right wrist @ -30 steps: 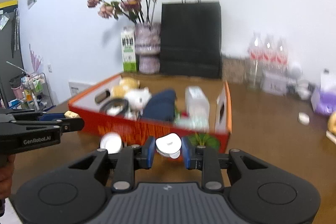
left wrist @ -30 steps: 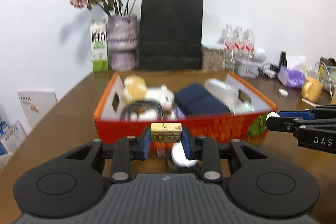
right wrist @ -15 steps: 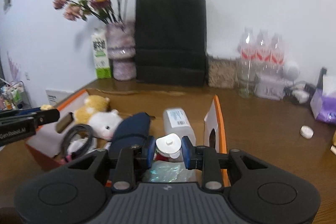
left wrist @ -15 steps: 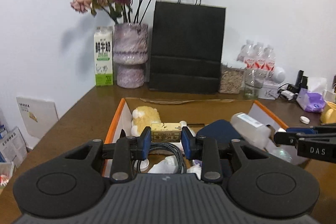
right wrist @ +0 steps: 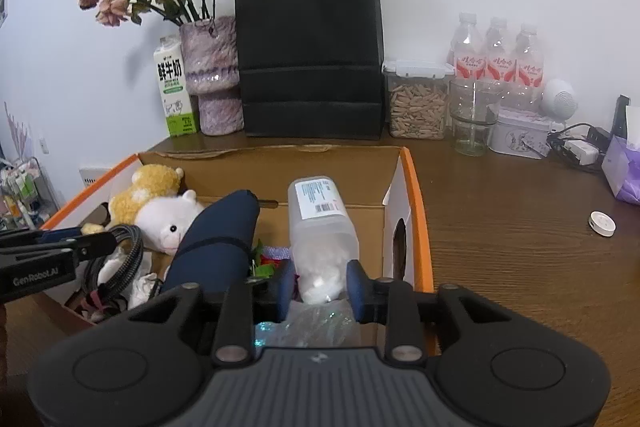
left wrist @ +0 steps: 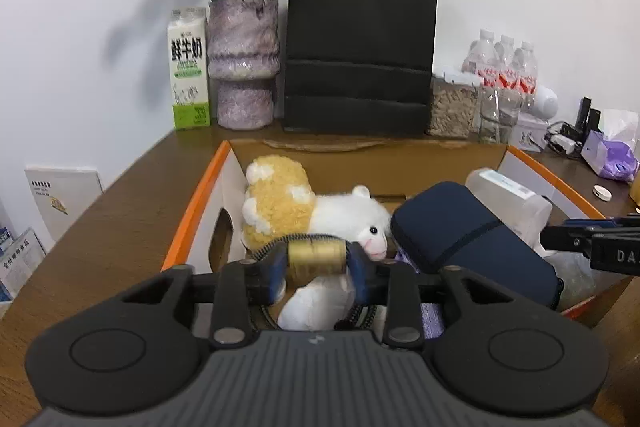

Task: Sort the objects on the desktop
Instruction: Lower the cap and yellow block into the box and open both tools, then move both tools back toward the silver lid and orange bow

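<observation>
An orange-rimmed cardboard box holds a yellow-and-white plush toy, a navy pouch, a clear plastic container and a braided cable. My left gripper hangs over the box, its jaws opening. A small gold box is blurred between the pads, which no longer press on it. My right gripper is also over the box, jaws opening, with a blurred white round piece loose between its fingers. Each gripper's tips show at the edge of the other's view.
Behind the box stand a black paper bag, a purple vase of dried flowers, a milk carton, a seed jar and water bottles. A purple tissue pack and a white disc lie on the brown table at right.
Both grippers have moved forward from in front of the box to above its inside. Their jaws have widened, and the gold box and white piece have come loose.
</observation>
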Demonstrator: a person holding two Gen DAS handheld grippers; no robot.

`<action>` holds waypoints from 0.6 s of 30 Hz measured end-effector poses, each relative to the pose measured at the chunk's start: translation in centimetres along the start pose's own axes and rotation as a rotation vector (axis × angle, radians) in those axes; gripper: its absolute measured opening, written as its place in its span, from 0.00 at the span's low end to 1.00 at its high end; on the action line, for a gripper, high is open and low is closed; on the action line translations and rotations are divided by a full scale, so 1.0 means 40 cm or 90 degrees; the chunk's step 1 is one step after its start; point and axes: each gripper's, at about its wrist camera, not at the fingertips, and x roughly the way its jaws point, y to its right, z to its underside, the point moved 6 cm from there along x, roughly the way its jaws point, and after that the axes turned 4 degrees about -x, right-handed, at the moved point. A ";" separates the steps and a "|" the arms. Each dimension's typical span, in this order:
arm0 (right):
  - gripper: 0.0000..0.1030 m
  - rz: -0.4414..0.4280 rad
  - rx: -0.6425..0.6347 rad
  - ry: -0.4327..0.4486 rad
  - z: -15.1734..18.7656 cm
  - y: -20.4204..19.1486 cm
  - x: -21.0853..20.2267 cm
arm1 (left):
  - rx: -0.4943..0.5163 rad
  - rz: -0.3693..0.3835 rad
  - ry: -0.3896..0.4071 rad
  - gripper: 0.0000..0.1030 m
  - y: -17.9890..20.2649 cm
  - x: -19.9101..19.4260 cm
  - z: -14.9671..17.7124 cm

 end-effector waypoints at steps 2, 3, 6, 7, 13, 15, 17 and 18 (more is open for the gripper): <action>0.51 0.001 0.003 0.012 -0.003 0.000 -0.010 | 0.003 -0.014 0.018 0.84 -0.002 -0.012 -0.004; 0.66 0.003 0.007 0.021 -0.005 0.002 -0.017 | 0.002 -0.017 0.030 0.96 -0.002 -0.018 -0.007; 0.94 -0.004 0.009 0.059 -0.013 -0.002 -0.043 | 0.000 -0.020 0.051 1.00 -0.002 -0.036 -0.013; 0.97 -0.009 0.009 0.067 -0.014 -0.004 -0.051 | -0.002 -0.022 0.054 1.00 -0.002 -0.039 -0.015; 1.00 0.019 -0.022 0.079 -0.015 -0.024 -0.070 | -0.002 -0.036 0.063 1.00 -0.005 -0.048 -0.022; 1.00 0.021 -0.020 0.082 -0.016 -0.025 -0.079 | -0.005 -0.038 0.071 1.00 -0.007 -0.055 -0.025; 1.00 0.026 -0.017 0.089 -0.016 -0.025 -0.095 | -0.010 -0.042 0.077 1.00 -0.008 -0.065 -0.029; 1.00 0.028 -0.014 0.091 -0.015 -0.025 -0.105 | -0.012 -0.043 0.079 1.00 -0.009 -0.071 -0.030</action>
